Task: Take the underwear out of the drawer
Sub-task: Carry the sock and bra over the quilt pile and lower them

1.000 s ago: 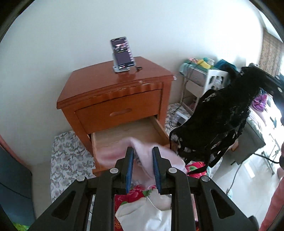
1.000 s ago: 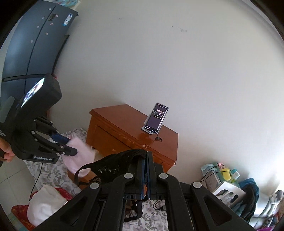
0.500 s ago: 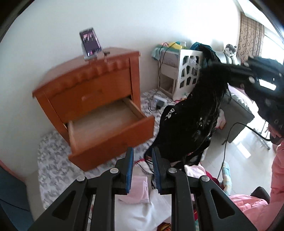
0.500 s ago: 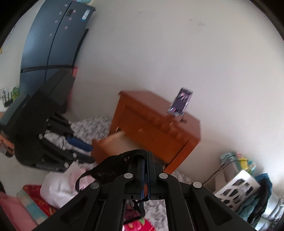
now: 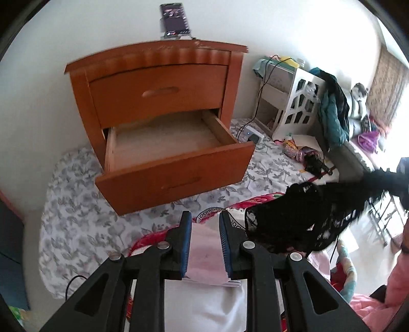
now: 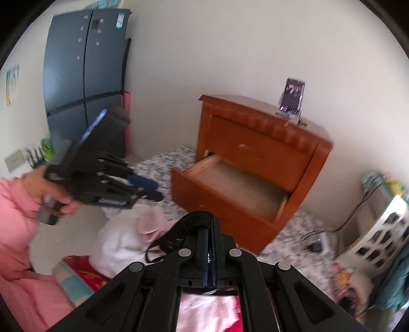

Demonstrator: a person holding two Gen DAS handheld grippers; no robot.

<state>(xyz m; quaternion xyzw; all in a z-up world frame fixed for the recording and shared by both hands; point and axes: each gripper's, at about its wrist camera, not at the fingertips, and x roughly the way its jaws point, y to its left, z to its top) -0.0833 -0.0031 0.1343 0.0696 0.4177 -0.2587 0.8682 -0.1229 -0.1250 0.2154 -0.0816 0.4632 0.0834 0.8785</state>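
The wooden nightstand's lower drawer stands pulled out, its inside bare. My right gripper is shut on black lace underwear. In the left wrist view that underwear hangs low at the right over a heap of clothes. My left gripper stands slightly open with nothing between its pads. A pink garment lies under it on a white cloth. The right wrist view shows the left gripper just above that pink garment.
A phone stands on the nightstand. A floral mat covers the floor around it. A white shelf with cables and draped clothes is at the right. A dark fridge stands at the left wall. A pink sleeve is at the left.
Both grippers have sunk toward the clothes heap. The pink garment has left the left gripper's jaws and lies on the heap. The black underwear has come down with the right gripper.
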